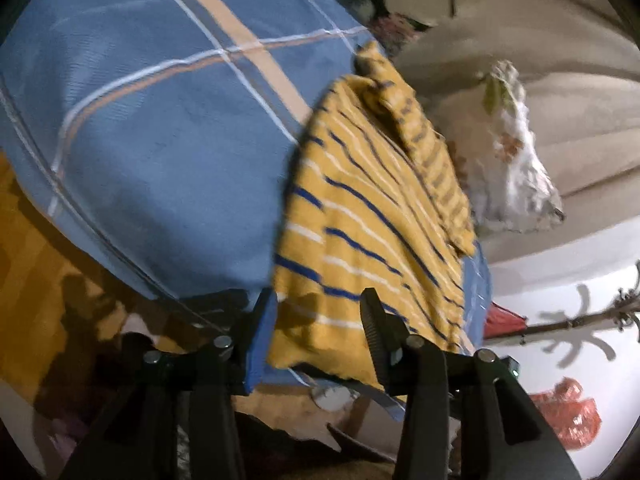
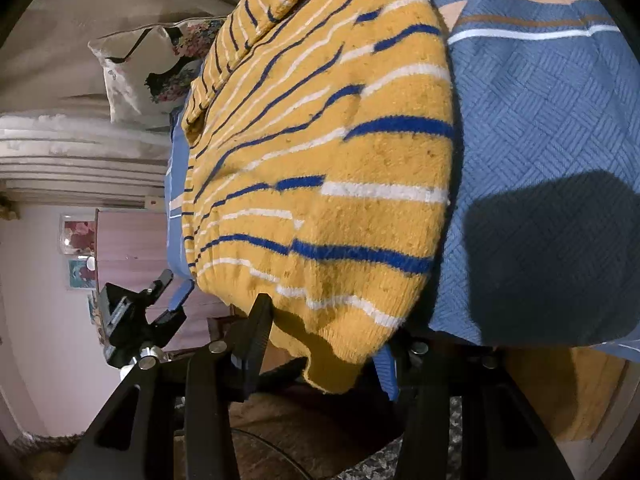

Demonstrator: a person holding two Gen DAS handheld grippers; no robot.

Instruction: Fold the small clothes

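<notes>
Yellow striped sweater [image 1: 372,216] flat on blue bedspread [image 1: 152,128], long axis running away from both grippers; hem at bed's near edge, between spread jaws of left gripper [image 1: 320,320] and right gripper [image 2: 324,332], neither clamped

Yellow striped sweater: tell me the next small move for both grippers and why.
Probably close both grippers on the hem. The left gripper and right gripper each stand open astride the near edge of the yellow striped sweater, which lies flat on the blue bedspread, not yet pinched.
</notes>
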